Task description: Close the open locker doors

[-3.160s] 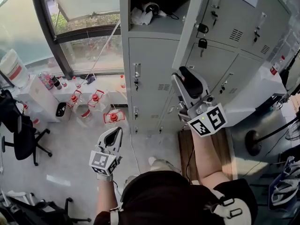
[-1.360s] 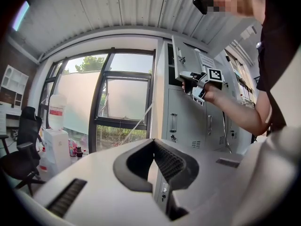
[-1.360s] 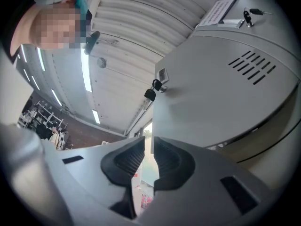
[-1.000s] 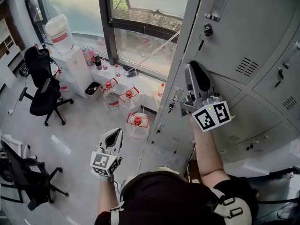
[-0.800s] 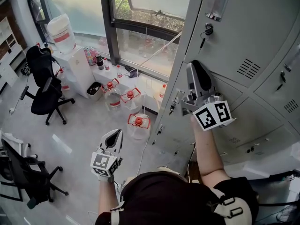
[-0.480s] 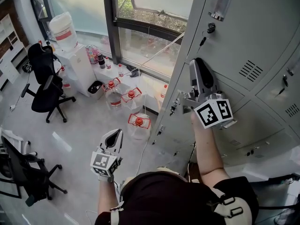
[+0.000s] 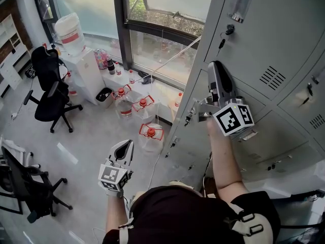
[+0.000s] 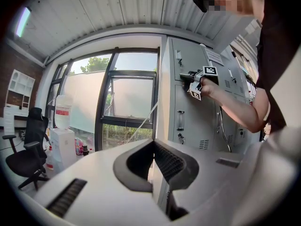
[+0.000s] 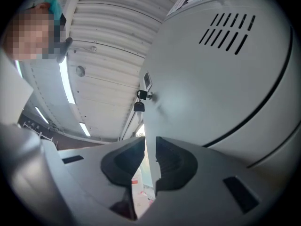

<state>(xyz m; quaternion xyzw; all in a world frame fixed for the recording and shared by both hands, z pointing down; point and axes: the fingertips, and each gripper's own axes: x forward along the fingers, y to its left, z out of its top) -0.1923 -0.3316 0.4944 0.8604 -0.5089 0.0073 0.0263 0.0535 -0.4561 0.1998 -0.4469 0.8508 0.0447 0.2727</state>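
The grey locker door [image 7: 264, 34] with vent slots and a key in its lock [image 7: 224, 31] stands partly swung out from the locker bank [image 7: 299, 111]. My right gripper [image 7: 216, 70] is raised at the door's free edge, and in the right gripper view [image 9: 149, 142] the thin door edge [image 9: 146, 126] sits between the pads, so it is shut on it. The door face [image 9: 211, 88] fills that view's right side. My left gripper [image 7: 124, 146] hangs low by my side, shut and holding nothing [image 8: 153, 145].
Several water jugs with red handles [image 7: 150, 134] stand on the floor below the window [image 7: 162, 14]. A water dispenser [image 7: 76, 50] and a black office chair [image 7: 48, 93] are at the left. Another chair [image 7: 23, 184] is at the lower left.
My right gripper has moved a little right with the door edge, and the door has swung further toward the locker bank. The left gripper has not moved.
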